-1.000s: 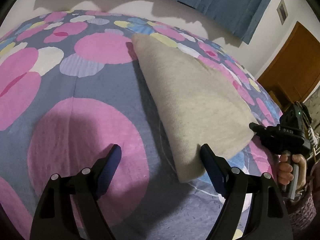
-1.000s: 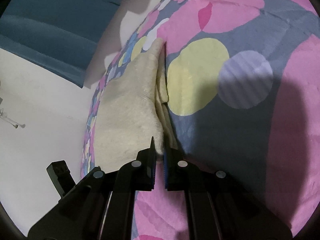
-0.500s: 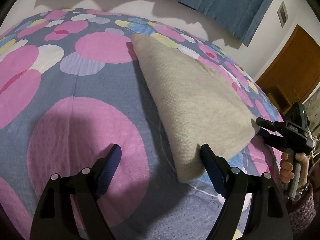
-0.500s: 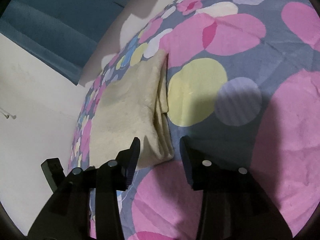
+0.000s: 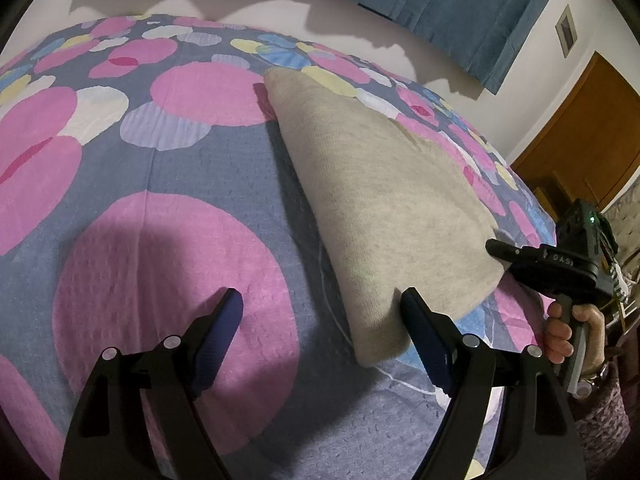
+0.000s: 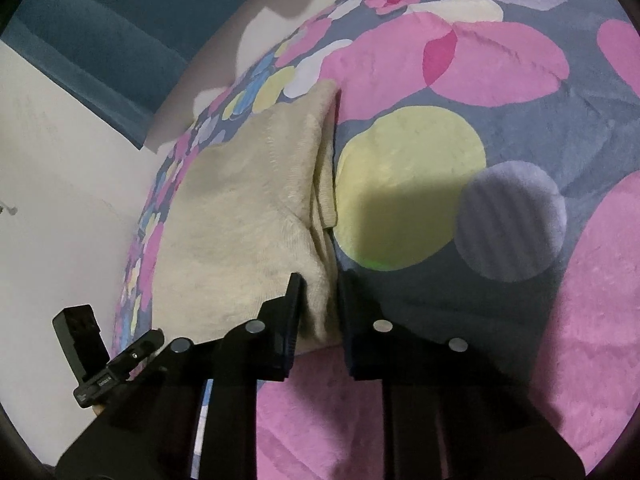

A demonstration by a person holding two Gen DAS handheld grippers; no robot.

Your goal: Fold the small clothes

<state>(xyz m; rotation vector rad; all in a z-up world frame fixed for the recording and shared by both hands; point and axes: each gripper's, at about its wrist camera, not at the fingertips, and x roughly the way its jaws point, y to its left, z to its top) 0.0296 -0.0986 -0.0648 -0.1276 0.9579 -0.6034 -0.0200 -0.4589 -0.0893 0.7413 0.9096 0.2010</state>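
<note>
A folded beige knit garment [image 5: 384, 208] lies on the flowered bedspread [image 5: 168, 216]; it also shows in the right wrist view [image 6: 244, 216] with its layered fold edge on the right side. My left gripper [image 5: 322, 320] is open and empty, its right finger touching the garment's near corner. My right gripper [image 6: 320, 292] has its jaws narrowly apart around the garment's near corner, the cloth sitting between them. The right gripper also appears in the left wrist view [image 5: 496, 246] at the garment's right corner, held by a hand.
A white wall with blue curtains [image 5: 440, 4] stands beyond the bed. A wooden door [image 5: 580, 132] is at the far right. The left gripper's body [image 6: 92, 360] shows at the lower left of the right wrist view.
The right gripper was shut a second ago, opened wide half a second ago, and has now moved forward onto the garment's corner with narrower jaws. The left gripper has stayed still.
</note>
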